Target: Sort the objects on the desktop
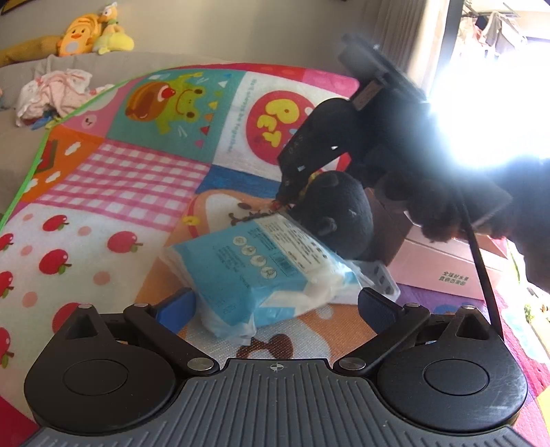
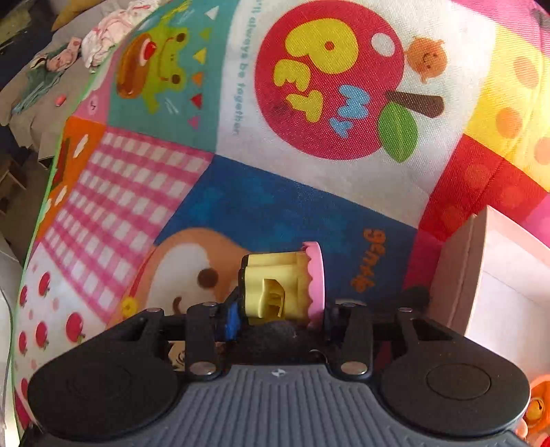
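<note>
In the left wrist view, a blue and white tissue pack (image 1: 264, 271) lies on the colourful mat between the wide-open fingers of my left gripper (image 1: 275, 306), which do not press it. Behind it sit a black plush toy (image 1: 338, 213) and a blister pack (image 1: 381, 278). The right gripper shows there as a dark shape (image 1: 309, 165) above the plush. In the right wrist view, my right gripper (image 2: 278, 318) is shut on a yellow toy with a pink scalloped rim (image 2: 285, 285), held above the mat.
A pink cardboard box (image 1: 443, 264) stands at the right, its open white inside showing in the right wrist view (image 2: 498, 271). Crumpled clothes (image 1: 55, 93) and yellow plush toys (image 1: 92, 32) lie beyond the mat on a grey surface. Strong window glare fills the upper right.
</note>
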A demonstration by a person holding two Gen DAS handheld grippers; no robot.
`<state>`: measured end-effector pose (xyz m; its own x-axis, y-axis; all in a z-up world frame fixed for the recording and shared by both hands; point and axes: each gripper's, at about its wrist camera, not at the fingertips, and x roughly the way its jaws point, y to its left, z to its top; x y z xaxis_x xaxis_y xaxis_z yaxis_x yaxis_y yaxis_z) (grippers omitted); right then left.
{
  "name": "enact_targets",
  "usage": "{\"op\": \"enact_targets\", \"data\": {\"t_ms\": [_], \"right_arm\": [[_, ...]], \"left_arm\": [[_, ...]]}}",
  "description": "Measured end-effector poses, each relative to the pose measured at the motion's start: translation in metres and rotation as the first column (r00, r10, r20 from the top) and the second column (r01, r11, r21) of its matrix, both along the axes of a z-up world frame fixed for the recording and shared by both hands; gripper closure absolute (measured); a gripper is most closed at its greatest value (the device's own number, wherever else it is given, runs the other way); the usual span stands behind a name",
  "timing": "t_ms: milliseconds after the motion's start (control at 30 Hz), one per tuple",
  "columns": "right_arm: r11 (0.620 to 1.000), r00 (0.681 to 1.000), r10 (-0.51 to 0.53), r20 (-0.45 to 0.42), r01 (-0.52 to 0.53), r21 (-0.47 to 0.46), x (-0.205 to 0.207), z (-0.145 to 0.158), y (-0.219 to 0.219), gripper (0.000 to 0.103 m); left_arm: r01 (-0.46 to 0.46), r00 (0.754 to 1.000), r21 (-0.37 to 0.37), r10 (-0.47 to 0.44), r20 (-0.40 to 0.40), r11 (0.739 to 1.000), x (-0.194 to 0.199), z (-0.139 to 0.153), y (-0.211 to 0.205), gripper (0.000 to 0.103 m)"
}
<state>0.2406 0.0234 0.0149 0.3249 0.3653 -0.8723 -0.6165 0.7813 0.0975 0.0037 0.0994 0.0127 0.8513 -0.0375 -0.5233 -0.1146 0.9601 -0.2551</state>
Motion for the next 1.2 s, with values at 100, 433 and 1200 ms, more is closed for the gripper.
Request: {"op": "enact_targets", "data": {"t_ms": [100, 433, 1200], "right_arm": [[0.995, 0.991, 0.006, 0.133, -0.019, 0.095, -0.027, 0.044, -0.031, 0.061], [0.987, 0.962, 0.074, 0.264, -0.109, 0.121, -0.131, 0.076, -0.15, 0.061], [0.999, 0.84, 0.051, 0.54, -0.039, -0.034, -0.215, -0.012, -0.231, 0.023]], "left_arm": [[0.002, 1.0, -0.001, -0.002, 0.001, 1.0, 0.0, 0.0, 0.0, 0.0], [-0.008, 1.0, 0.022, 0.009, -0.005, 1.0, 0.001, 0.0, -0.003, 0.0], [0.064, 0.996, 0.396, -0.032, -0.087, 0.916, 0.0, 0.024, -0.06, 0.0]]}}
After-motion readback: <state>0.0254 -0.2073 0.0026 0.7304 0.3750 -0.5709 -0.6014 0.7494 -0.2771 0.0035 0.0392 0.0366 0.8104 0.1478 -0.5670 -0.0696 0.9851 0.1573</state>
